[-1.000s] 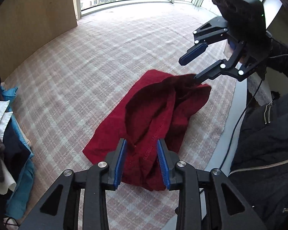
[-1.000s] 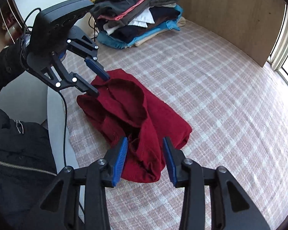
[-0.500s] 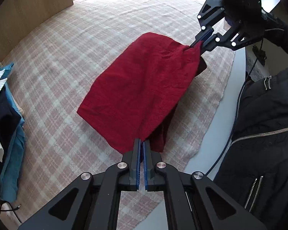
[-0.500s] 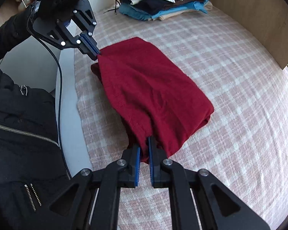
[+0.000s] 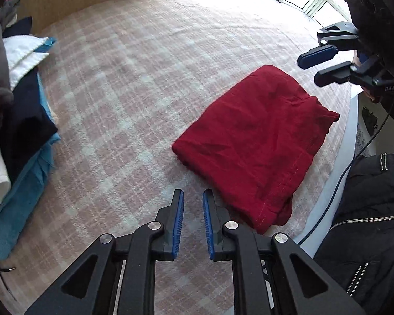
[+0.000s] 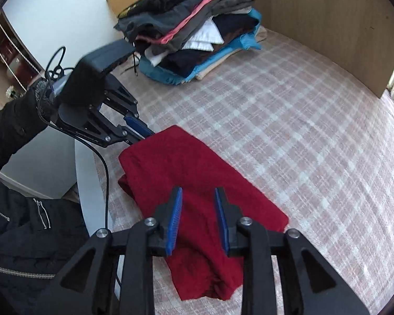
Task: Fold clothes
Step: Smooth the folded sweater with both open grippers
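- Our left gripper (image 5: 192, 204): jaws a little apart, gripping nothing; right gripper (image 6: 198, 204): jaws wider apart, likewise empty.
- Red garment (image 5: 252, 141) lies folded into a compact rectangle on the checked bedcover (image 5: 134, 84), just ahead-right of the left gripper, directly beneath the right.
- We judge this piece nearly done; near edge looks bunched, may want tidying.
- Stack of clothes (image 6: 191, 39) sits well beyond the right gripper, likely its destination.

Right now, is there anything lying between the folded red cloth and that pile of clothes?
Nothing: in the right wrist view only bare checked bedcover separates the red cloth from the clothes pile.
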`<state>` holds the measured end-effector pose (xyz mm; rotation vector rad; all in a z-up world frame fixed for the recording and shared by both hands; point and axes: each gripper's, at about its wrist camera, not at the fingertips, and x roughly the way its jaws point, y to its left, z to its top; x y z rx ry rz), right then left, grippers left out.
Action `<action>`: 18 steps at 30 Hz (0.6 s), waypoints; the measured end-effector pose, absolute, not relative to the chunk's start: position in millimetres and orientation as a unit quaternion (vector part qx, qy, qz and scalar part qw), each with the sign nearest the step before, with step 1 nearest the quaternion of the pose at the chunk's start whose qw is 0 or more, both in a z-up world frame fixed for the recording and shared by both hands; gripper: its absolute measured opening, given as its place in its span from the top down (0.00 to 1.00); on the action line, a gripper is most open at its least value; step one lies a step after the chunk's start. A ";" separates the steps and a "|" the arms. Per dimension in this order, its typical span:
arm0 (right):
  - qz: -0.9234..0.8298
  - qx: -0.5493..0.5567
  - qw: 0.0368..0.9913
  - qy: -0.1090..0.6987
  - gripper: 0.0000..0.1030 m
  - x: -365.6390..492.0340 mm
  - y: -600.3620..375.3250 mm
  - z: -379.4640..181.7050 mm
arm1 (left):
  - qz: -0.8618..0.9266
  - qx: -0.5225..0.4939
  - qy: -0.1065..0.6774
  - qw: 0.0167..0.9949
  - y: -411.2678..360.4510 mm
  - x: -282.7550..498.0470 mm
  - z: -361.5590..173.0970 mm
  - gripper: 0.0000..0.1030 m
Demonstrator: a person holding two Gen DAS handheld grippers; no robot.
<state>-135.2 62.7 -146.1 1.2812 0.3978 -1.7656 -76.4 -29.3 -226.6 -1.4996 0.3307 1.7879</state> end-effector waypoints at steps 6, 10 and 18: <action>-0.639 0.590 0.428 0.245 0.75 -123.9 62.6 -184.9 | 0.717 -0.558 0.065 0.413 -31.0 -55.9 -220.1 0.87; -0.663 0.585 0.417 0.211 0.75 -145.9 44.6 -154.0 | 0.739 -0.532 0.008 0.413 -34.5 -48.3 -220.2 0.81; -0.647 0.599 0.423 0.208 0.75 -156.8 -8.3 -162.8 | 0.769 -0.512 0.018 0.381 -49.2 -51.7 -233.0 0.77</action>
